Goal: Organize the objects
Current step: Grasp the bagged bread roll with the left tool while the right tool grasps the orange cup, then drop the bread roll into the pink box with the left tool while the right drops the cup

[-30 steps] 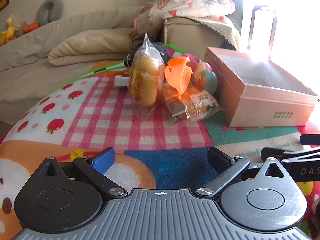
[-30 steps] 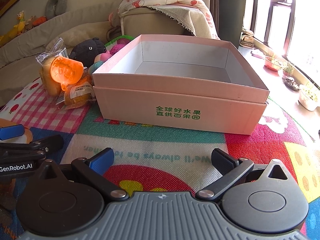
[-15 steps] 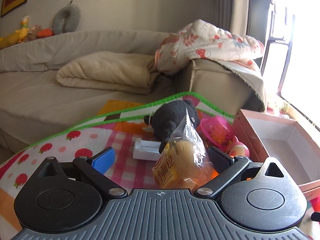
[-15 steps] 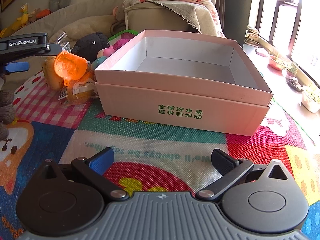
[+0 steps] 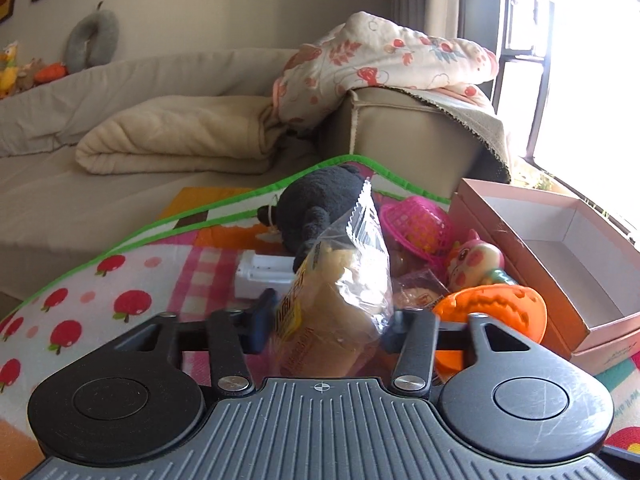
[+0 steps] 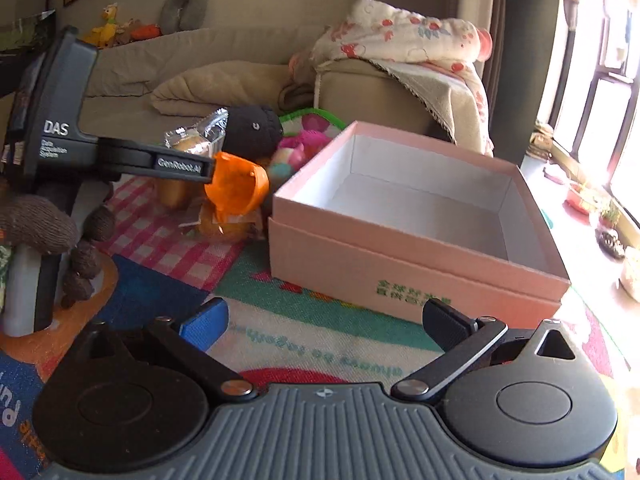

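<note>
My left gripper (image 5: 332, 316) is shut on a clear bag of bread (image 5: 340, 280) in a pile of toys on the play mat. Next to it lie an orange cup (image 5: 496, 312), a pink doll (image 5: 474, 262), a pink basket (image 5: 416, 228), a black plush (image 5: 320, 204) and a white block (image 5: 264, 274). An open, empty pink box (image 6: 420, 216) stands right of the pile. My right gripper (image 6: 324, 320) is open and empty above the mat, in front of the box. The left gripper (image 6: 120, 160) shows in the right wrist view, over the bread bag (image 6: 188, 140).
A beige sofa (image 5: 120, 160) with a folded blanket (image 5: 180, 136) and a flowered quilt (image 5: 392, 56) stands behind the mat. A window ledge with small pots (image 6: 592, 200) runs to the right. A second bread bag (image 6: 224, 224) lies under the orange cup.
My left gripper moved forward into the pile and closed its fingers on the bread bag. My right gripper stayed open and turned a little to the left.
</note>
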